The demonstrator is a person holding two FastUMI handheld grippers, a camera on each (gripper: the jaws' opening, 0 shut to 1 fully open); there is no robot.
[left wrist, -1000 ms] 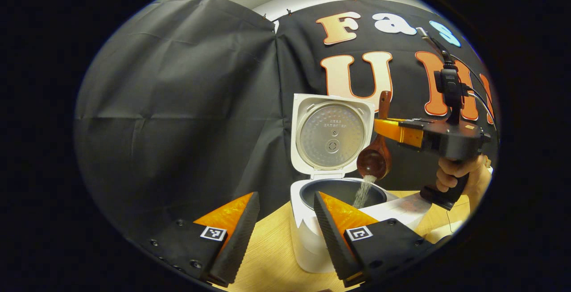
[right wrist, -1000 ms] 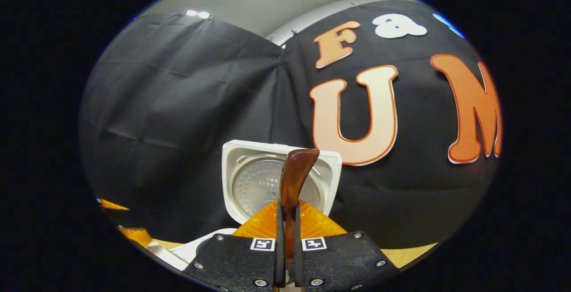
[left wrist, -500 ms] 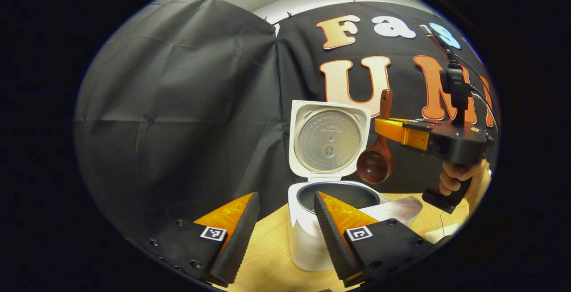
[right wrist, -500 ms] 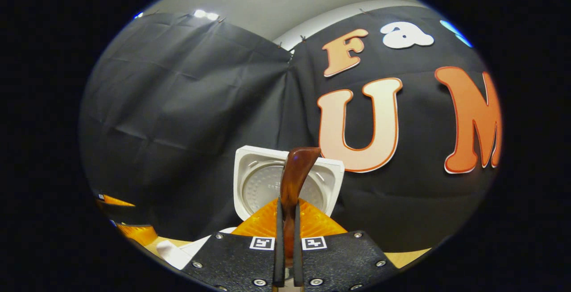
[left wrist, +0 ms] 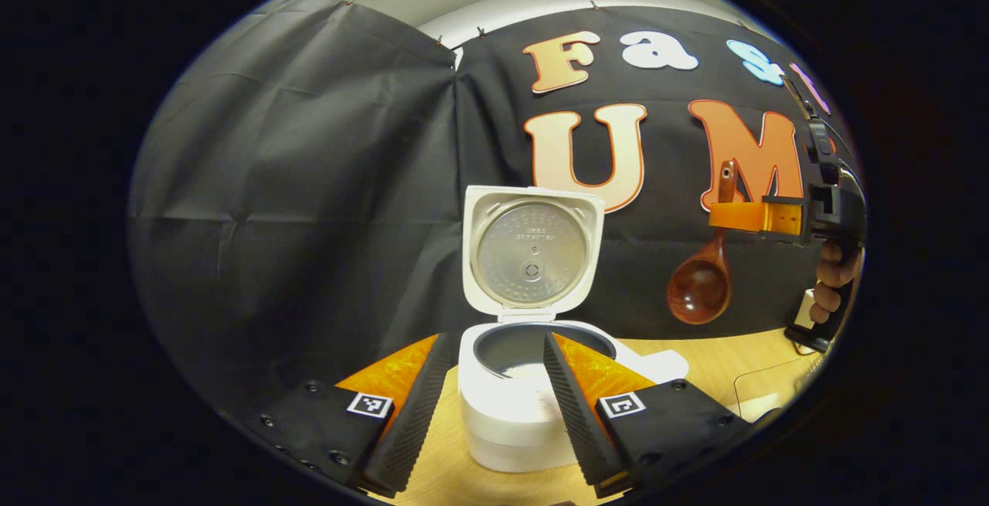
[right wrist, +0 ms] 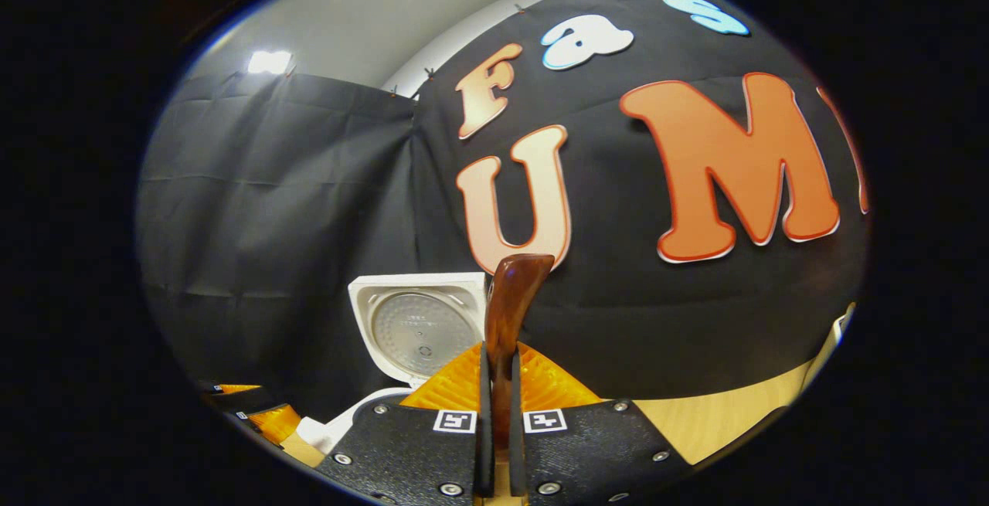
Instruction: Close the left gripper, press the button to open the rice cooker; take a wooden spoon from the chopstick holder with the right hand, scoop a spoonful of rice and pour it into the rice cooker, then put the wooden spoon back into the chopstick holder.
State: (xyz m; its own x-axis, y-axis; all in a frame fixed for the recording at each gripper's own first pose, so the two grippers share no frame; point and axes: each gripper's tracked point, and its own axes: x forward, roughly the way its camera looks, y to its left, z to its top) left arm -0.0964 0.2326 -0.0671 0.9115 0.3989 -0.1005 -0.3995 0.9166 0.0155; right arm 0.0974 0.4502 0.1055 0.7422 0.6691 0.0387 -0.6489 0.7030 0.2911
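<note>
The white rice cooker point(left wrist: 502, 421) stands on the wooden table with its lid point(left wrist: 533, 251) raised upright, and pale rice lies in the grey inner pot point(left wrist: 525, 369). My left gripper point(left wrist: 496, 340) is open just in front of the cooker, holding nothing. To the right of the cooker, above the table, my right gripper point(left wrist: 726, 216) is shut on the handle of the wooden spoon point(left wrist: 699, 286); the spoon's bowl hangs down. In the right gripper view the spoon handle point(right wrist: 514, 297) stands up between the shut fingers of the right gripper point(right wrist: 496, 351), with the cooker lid point(right wrist: 417, 328) to the left behind it.
A hand point(left wrist: 830, 282) holds the right gripper's grip at the far right. The wooden table point(left wrist: 711, 355) stretches right of the cooker, with a faint clear outline point(left wrist: 773, 394) lying on it. The black cloth wall hangs close behind the cooker.
Rice was falling from the spoon into the pot a second ago; that has stopped. The right gripper has carried the spoon rightward, away from the cooker. The left gripper stays open.
</note>
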